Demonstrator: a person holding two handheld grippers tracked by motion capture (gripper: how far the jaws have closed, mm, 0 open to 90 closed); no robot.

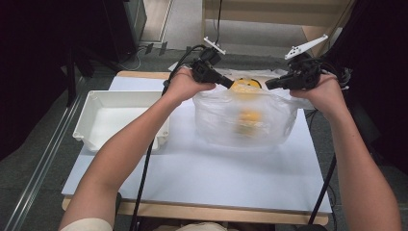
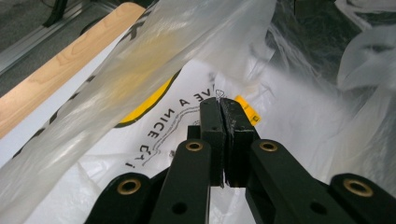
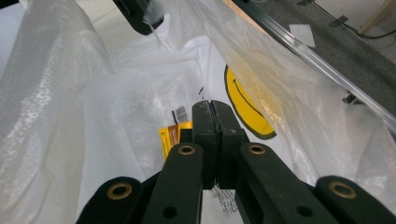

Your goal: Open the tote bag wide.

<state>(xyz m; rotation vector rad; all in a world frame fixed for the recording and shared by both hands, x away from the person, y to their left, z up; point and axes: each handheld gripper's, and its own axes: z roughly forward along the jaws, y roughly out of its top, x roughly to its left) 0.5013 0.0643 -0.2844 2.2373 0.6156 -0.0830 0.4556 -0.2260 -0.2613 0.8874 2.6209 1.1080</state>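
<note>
A translucent white plastic bag [image 1: 226, 126] with a yellow smiley print [image 1: 244, 85] stands on the white table top, and my two grippers hold its mouth apart. My left gripper [image 1: 230, 83] is shut on the bag's left rim, and its jaws [image 2: 219, 106] are pressed together over the thin film. On the right rim my right gripper [image 1: 269, 85] is shut as well, with film caught between its jaws [image 3: 214, 109]. A yellow packet [image 3: 170, 135] lies inside the bag [image 2: 299, 107]. It shows through the bag wall as a blurred yellow patch [image 1: 250, 117].
An empty white tray [image 1: 96, 126] sits at the table's left, under the person's left forearm. The white table top [image 1: 216, 178] has a wooden edge [image 1: 211, 211]. Cables hang from both grippers over the front edge. Grey floor surrounds the table.
</note>
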